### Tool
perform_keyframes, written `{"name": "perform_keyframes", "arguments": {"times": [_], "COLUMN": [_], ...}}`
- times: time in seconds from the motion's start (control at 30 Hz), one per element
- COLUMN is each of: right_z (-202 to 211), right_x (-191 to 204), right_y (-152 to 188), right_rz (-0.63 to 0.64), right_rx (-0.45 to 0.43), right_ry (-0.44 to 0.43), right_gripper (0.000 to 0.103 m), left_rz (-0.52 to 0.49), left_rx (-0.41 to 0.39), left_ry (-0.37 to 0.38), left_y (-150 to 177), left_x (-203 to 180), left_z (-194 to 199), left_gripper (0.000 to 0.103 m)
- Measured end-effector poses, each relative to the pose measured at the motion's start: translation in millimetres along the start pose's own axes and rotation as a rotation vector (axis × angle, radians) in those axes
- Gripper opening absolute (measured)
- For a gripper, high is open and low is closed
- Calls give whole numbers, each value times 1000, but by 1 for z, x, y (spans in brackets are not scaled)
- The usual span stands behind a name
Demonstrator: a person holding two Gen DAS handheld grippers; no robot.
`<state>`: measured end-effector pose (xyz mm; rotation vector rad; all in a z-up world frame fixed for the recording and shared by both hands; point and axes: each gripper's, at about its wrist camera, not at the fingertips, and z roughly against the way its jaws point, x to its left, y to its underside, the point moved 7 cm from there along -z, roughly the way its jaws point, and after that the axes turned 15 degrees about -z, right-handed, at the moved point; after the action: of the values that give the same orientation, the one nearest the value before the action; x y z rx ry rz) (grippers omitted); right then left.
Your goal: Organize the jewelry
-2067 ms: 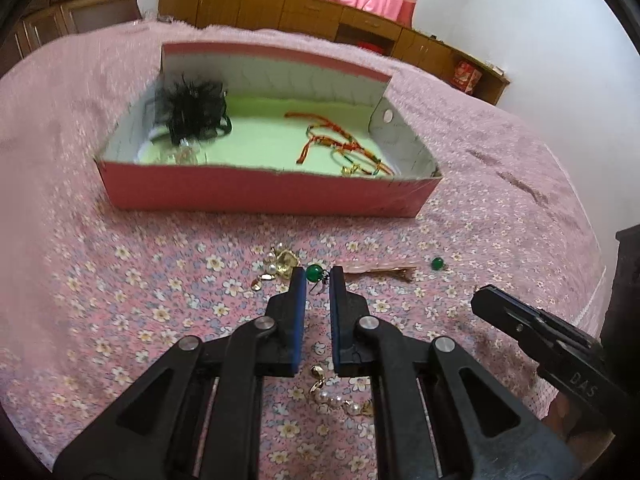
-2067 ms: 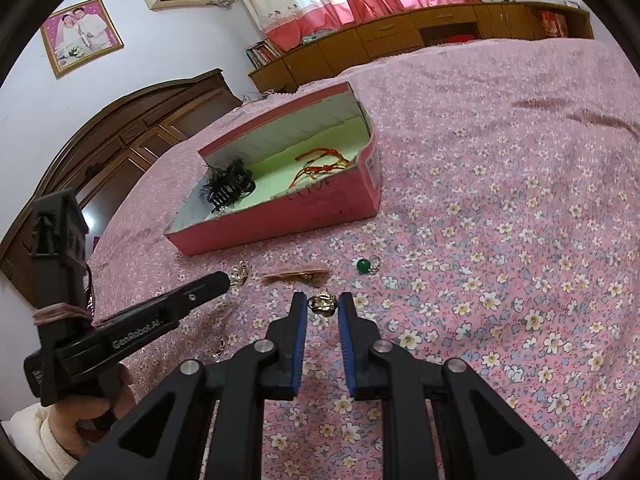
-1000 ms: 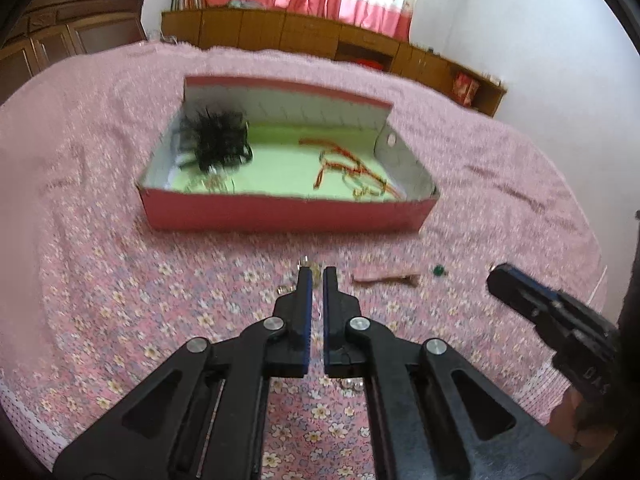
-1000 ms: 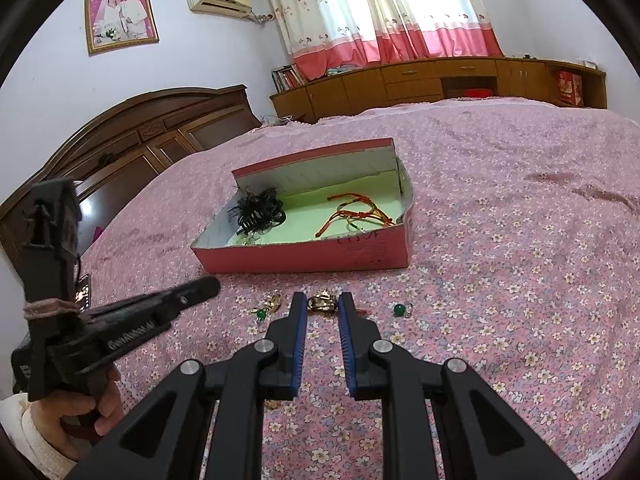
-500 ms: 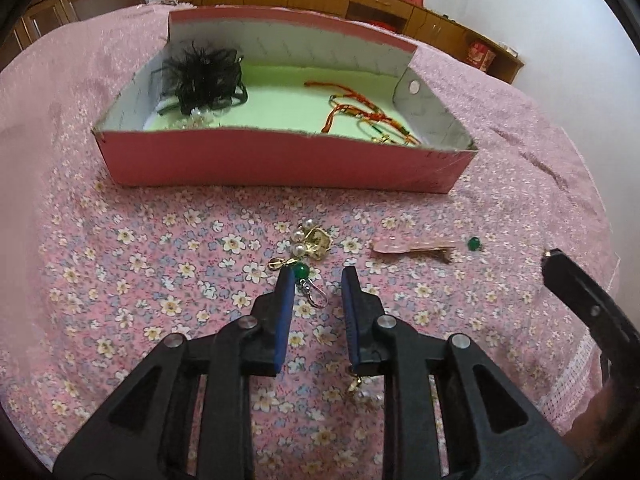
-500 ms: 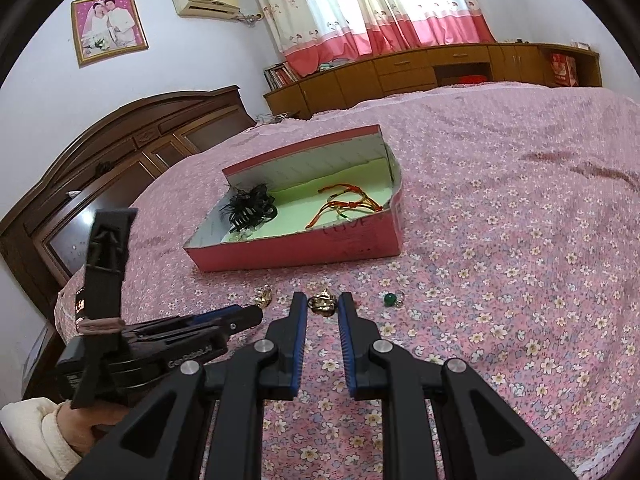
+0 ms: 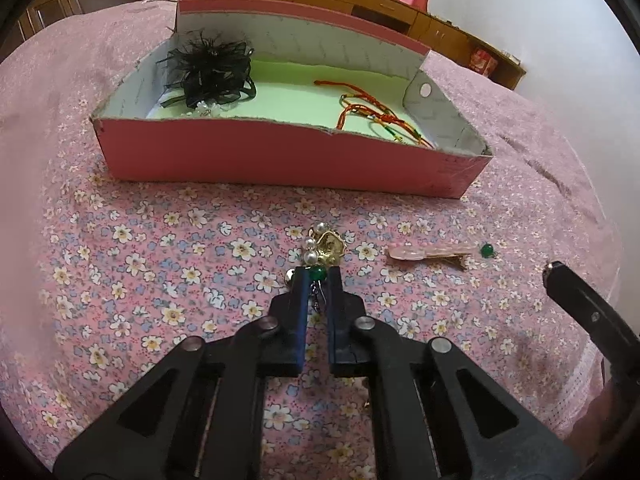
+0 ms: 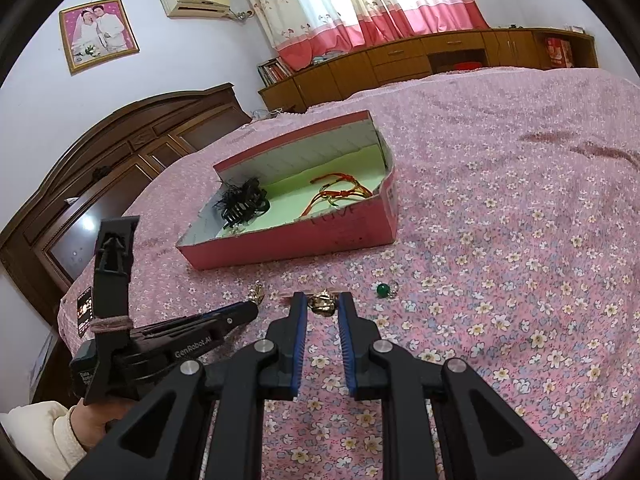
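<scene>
A pink box point(image 7: 280, 156) lined in green holds a black hair clip point(image 7: 210, 68) and red cord bracelets point(image 7: 372, 114); it also shows in the right wrist view point(image 8: 304, 240). My left gripper point(image 7: 317, 276) is shut on a green bead earring point(image 7: 318, 273) low over the flowered bedspread, just in front of a gold and pearl earring point(image 7: 326, 244). My right gripper point(image 8: 322, 304) is shut on a gold earring point(image 8: 321, 304). A second green bead earring point(image 8: 383, 290) lies to its right.
A pink hair clip point(image 7: 428, 254) and the green bead point(image 7: 487, 250) lie right of the left gripper. A wooden headboard point(image 8: 120, 152) stands at the left and low cabinets point(image 8: 440, 60) run along the far wall.
My left gripper came down and forward toward the box and closed on the green bead earring; half a second ago its jaws were apart. My right gripper keeps holding the gold earring.
</scene>
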<state>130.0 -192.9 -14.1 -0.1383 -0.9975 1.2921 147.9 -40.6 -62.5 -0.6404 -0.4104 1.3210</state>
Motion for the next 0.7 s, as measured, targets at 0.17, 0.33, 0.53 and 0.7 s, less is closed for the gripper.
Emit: {"name": "perform_keyframes", "arguments": {"times": [0.17,0.33,0.53,0.7], "right_z": [0,3,8,9], "right_x": [2,9,20,32], "right_y": [0,0,-2,-6], "right_rz": [10,33,69,97], "right_rx": [-5,-14,-35,-56], "right_ry": [4,7,8,3], "right_gripper": [18,18,18,18], "left_rz": [-27,-60,-88,-89], "left_rx": [-42,-115,-198,-250], "left_ry": [-9,-33,-70,-93], "left_y": [-2,-12,-25,-35], "left_x": [-4,-6,-4,-1], "left_z": [18,43,67,75], "left_gripper": [0,0,0,0]}}
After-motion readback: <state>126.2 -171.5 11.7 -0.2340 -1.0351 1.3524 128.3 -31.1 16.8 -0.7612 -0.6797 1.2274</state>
